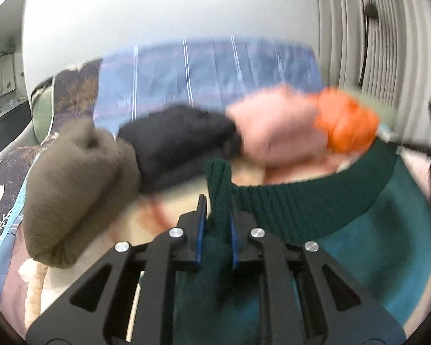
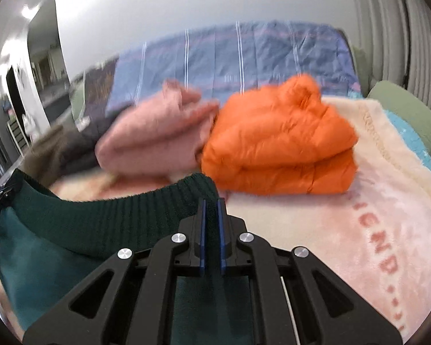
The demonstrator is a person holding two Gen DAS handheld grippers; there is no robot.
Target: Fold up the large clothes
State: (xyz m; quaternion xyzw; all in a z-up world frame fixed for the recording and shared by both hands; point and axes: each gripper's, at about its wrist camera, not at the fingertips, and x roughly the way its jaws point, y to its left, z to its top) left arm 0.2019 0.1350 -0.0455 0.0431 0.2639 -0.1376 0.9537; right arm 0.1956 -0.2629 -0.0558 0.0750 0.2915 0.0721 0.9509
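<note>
A dark green sweater [image 1: 316, 201] with a ribbed hem is held up between both grippers over the bed. My left gripper [image 1: 217, 210] is shut on one corner of the ribbed hem. My right gripper [image 2: 211, 210] is shut on the other corner of the same sweater [image 2: 94, 218]. The hem stretches between them, and the teal body hangs below. The left gripper also shows at the far left of the right wrist view [image 2: 0, 195]. Both views are blurred by motion.
Folded clothes lie in a row behind the sweater: an orange puffer jacket [image 2: 278, 141], a pink garment [image 2: 155, 141], a black one [image 1: 175, 141] and a brown one [image 1: 77, 187]. They rest on a cream-pink blanket [image 2: 344, 215]. A blue striped quilt [image 2: 244, 57] lies behind.
</note>
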